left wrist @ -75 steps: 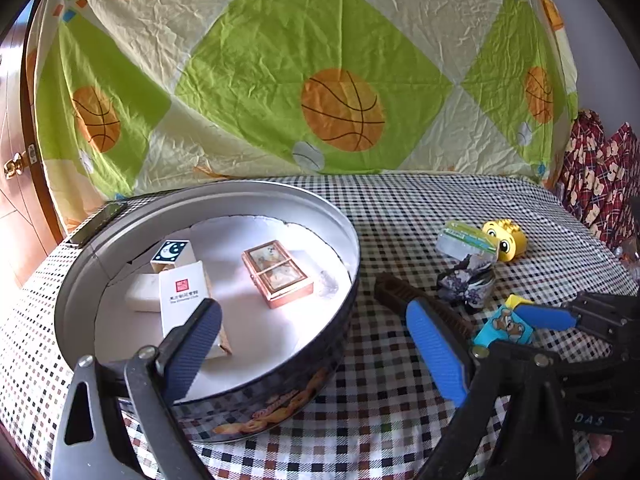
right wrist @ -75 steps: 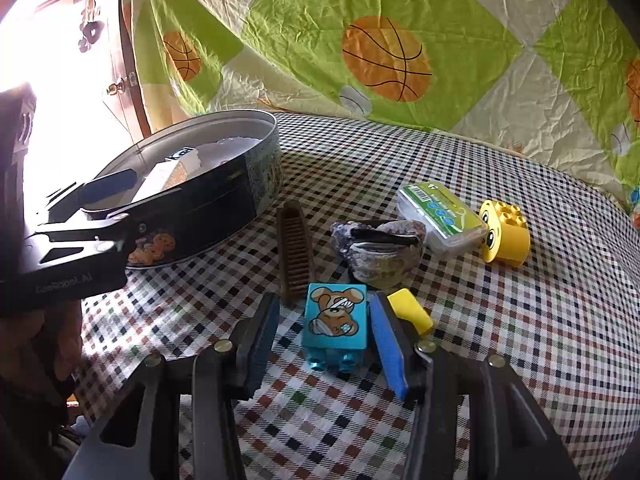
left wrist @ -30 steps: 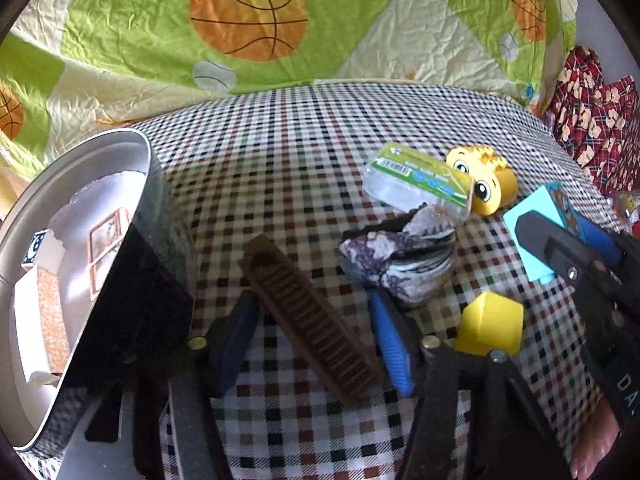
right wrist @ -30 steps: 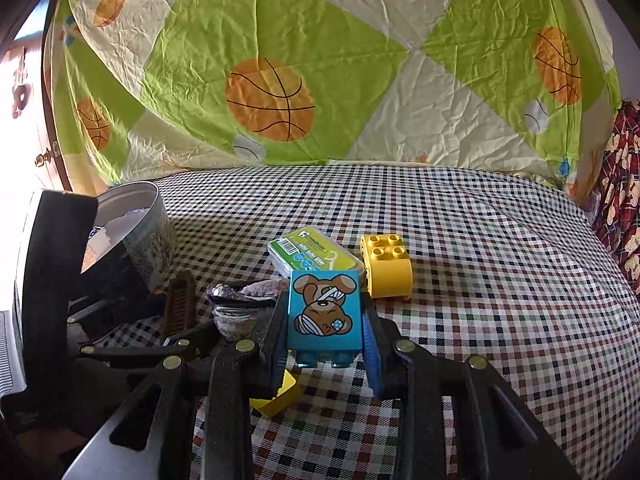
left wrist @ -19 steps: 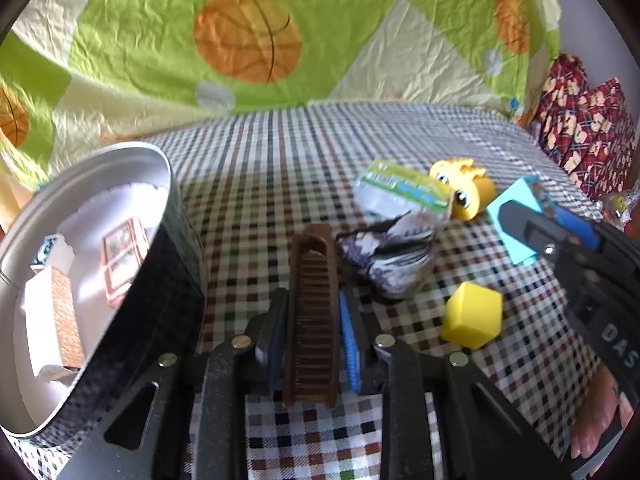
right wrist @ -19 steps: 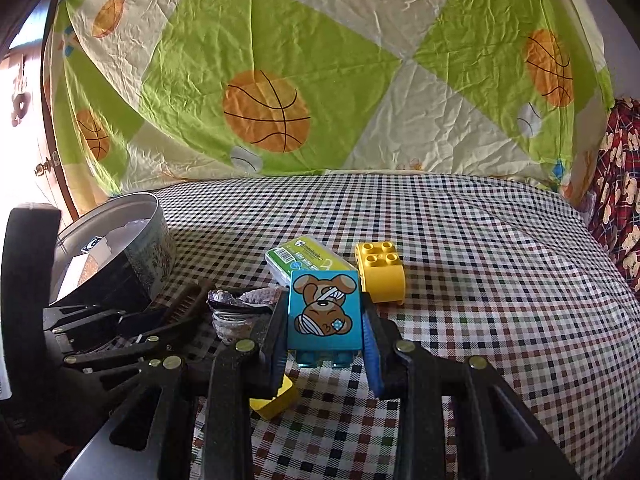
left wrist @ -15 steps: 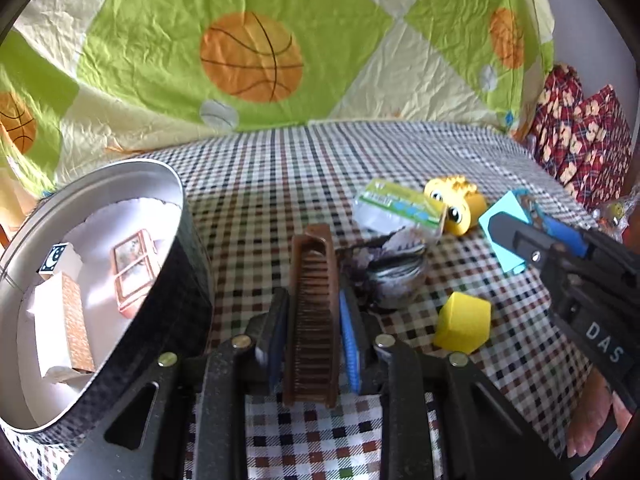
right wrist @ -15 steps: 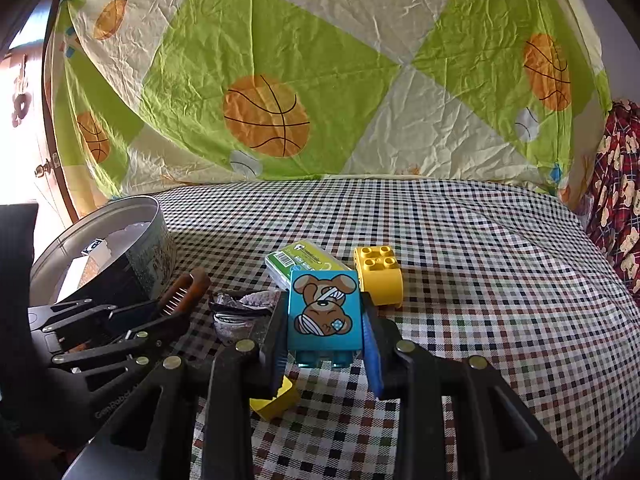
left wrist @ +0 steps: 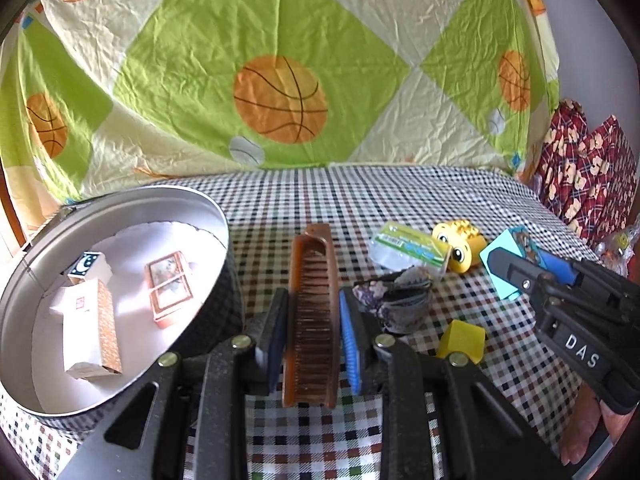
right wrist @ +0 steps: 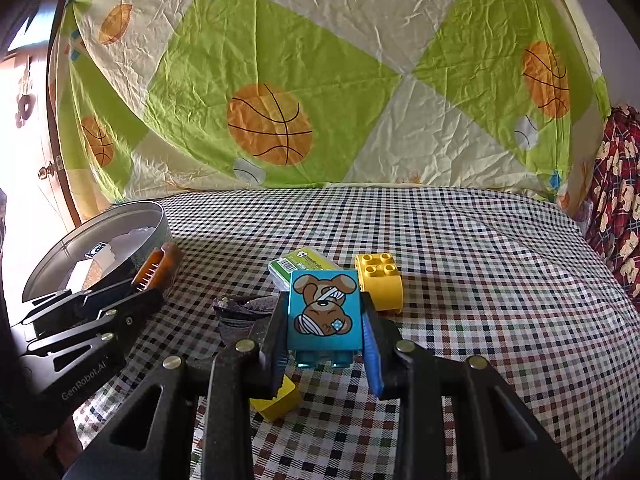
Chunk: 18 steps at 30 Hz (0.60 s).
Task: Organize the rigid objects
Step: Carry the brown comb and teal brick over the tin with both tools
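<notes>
Pinching the brown comb lengthwise between its blue pads, the left gripper carries it clear of the checked cloth, teeth facing up, its far end pointing away from the camera; the right gripper is likewise pressed onto the blue bear block, holding it upright with its studs downward, above the cloth. Both carried things are therefore in the air, each held firmly at its sides; the step in hand, as I judge it, is the transport of these two pieces toward the round tin, which stands just left of the comb and already holds three small boxes on a white lining.

Just beyond the grippers lies a small yellow block on the cloth; a little farther sits a crumpled dark wrapper or pouch, whose nature I cannot make out; behind it rest a clear case with a green label and a yellow block with eyes, touching or nearly so; farthest back hangs the basketball-print sheet.

The next move calls for swinging the comb leftward over the tin's rim, lowering it onto bare lining beside the boxes, then spreading the jaws; the long comb will probably need turning to fit; the bear block should follow without the two grippers colliding, since they are close together.
</notes>
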Each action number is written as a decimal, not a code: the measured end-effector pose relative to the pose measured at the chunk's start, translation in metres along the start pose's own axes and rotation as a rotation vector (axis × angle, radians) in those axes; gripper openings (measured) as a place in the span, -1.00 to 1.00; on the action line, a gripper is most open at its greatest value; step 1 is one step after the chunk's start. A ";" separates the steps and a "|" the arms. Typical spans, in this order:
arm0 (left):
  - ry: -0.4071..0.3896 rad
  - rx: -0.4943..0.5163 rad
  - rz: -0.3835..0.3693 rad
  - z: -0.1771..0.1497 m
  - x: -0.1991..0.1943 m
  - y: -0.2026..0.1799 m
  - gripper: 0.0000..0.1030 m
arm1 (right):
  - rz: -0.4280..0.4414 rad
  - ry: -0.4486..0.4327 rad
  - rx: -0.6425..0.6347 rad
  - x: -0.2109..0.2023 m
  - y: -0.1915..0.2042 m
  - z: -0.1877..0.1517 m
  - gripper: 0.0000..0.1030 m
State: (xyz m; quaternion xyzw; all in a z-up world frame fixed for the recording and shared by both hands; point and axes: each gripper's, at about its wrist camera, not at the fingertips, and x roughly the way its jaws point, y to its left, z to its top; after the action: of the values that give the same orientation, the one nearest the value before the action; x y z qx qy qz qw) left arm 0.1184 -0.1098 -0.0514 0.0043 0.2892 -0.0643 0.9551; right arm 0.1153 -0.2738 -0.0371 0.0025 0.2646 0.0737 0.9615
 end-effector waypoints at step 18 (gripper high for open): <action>-0.105 -0.003 0.043 -0.001 -0.021 0.001 -0.54 | 0.002 -0.066 -0.030 -0.013 0.007 0.000 -0.34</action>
State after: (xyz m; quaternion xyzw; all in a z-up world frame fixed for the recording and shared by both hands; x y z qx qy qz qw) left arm 0.1005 -0.1064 -0.0409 0.0056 0.2387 -0.0432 0.9701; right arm 0.1029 -0.2685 -0.0305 -0.0090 0.2315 0.0784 0.9696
